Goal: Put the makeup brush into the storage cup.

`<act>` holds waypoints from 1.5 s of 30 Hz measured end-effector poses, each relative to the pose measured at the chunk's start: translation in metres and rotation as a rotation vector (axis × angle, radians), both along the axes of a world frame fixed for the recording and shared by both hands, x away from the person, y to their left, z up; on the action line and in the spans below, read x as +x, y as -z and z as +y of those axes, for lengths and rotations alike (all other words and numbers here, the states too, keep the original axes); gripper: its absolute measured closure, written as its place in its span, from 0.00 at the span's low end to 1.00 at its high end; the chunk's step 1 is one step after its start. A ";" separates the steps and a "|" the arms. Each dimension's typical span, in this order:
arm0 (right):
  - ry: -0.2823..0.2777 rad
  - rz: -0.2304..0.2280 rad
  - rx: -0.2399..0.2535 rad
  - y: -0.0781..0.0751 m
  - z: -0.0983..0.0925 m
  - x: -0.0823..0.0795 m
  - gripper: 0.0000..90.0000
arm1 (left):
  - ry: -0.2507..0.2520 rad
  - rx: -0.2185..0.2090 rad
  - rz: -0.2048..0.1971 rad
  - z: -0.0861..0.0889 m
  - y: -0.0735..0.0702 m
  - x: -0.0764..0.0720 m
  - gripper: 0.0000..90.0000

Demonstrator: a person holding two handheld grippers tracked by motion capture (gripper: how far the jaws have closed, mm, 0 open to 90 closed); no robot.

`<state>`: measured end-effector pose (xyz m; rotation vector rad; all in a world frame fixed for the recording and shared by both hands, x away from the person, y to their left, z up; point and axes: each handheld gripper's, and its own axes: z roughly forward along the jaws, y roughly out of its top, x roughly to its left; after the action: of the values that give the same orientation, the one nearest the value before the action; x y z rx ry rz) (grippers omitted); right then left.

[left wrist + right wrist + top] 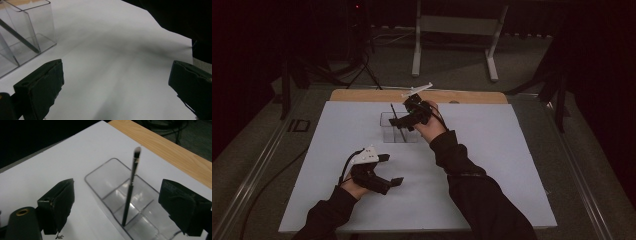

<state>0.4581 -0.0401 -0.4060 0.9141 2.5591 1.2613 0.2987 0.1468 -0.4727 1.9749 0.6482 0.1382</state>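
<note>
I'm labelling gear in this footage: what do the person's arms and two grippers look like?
Both forearms wear dark long sleeves. The left gripper is black with a pale plate on top and a trailing black cable. The right gripper is black too, topped by a pale three-cornered plate. Each has two blocky black jaws with worn pads.

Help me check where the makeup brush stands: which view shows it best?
The right gripper view: the brush stands tilted in a middle compartment of the clear organizer, bristles up, between the right gripper's open jaws, untouched. The high view shows a thin dark line; the left gripper view only a stretch of handle through the wall.
</note>
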 end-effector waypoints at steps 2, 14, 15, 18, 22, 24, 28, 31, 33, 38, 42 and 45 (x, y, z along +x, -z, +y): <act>-0.013 -0.014 -0.001 0.000 0.000 -0.002 0.15 | 0.002 0.001 0.002 0.000 0.000 0.000 0.02; -0.023 -0.009 0.049 0.003 -0.006 -0.013 0.15 | 0.021 -0.018 -0.012 0.002 0.000 0.001 0.01; -0.029 -0.019 0.054 0.003 -0.007 -0.015 0.15 | 0.019 -0.023 -0.017 0.002 0.000 0.001 0.01; -0.038 -0.022 0.062 0.002 -0.012 -0.020 0.15 | 0.027 -0.030 -0.019 0.003 -0.002 0.001 0.02; -0.042 -0.025 0.060 -0.001 -0.021 -0.026 0.15 | 0.054 -0.031 -0.028 0.003 -0.006 0.001 0.02; -0.041 -0.020 0.063 -0.002 -0.026 -0.028 0.16 | 0.062 -0.042 -0.030 0.004 -0.009 0.001 0.02; -0.048 -0.021 0.070 -0.003 -0.035 -0.036 0.15 | 0.068 -0.032 -0.038 0.006 -0.013 0.003 0.02; -0.052 -0.017 0.071 -0.003 -0.042 -0.041 0.16 | 0.064 -0.029 -0.038 0.008 -0.016 0.003 0.02; -0.054 -0.012 0.061 -0.003 -0.045 -0.046 0.16 | 0.065 -0.017 -0.039 0.010 -0.018 0.002 0.02; -0.066 -0.018 0.072 -0.001 -0.052 -0.056 0.16 | 0.059 -0.005 -0.036 0.015 -0.020 0.001 0.02; -0.079 -0.024 0.087 -0.003 -0.058 -0.065 0.15 | 0.052 0.012 -0.040 0.020 -0.022 0.000 0.02; -0.096 -0.038 0.091 -0.003 -0.062 -0.072 0.15 | 0.057 0.021 -0.043 0.022 -0.024 -0.001 0.02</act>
<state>0.3858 -0.1023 -0.4027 0.7839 2.5632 1.4175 0.2976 0.1693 -0.4489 2.0032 0.5643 0.1532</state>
